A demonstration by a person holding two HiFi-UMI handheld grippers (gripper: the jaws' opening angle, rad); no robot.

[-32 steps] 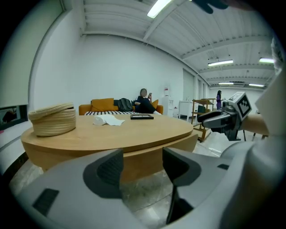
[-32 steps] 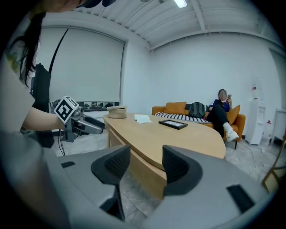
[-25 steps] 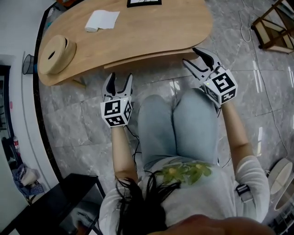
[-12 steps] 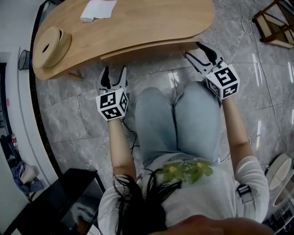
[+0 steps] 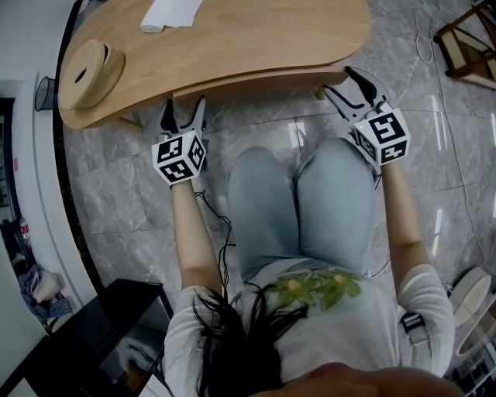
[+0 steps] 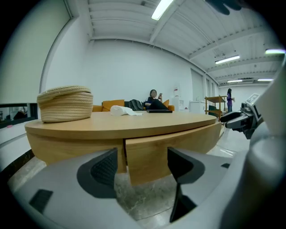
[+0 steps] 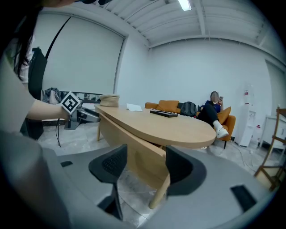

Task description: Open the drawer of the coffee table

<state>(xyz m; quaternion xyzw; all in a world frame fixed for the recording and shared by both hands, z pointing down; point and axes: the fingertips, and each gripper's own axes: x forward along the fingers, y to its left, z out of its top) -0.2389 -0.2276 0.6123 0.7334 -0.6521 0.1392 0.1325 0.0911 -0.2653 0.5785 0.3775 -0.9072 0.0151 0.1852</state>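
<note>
I see the long light-wood drawer (image 5: 256,84) under the oval wooden coffee table's (image 5: 232,39) near edge. Its long front runs along that edge, facing me. The left gripper (image 5: 180,108) and right gripper (image 5: 339,80) have just been opening their jaws; nothing is gripped, and both are just short of that edge.

Grey marble floor tiles (image 5: 124,194) fill a white-walled (image 7: 187,67) room; an orange fabric sofa (image 7: 169,106) lines the far wall under fluorescent ceiling strips (image 6: 161,9).

A basket (image 5: 87,74) sits at the coffee table's (image 5: 256,39) left end, a cloth (image 5: 170,14) to its right; the drawer (image 6: 147,156) underneath.
</note>
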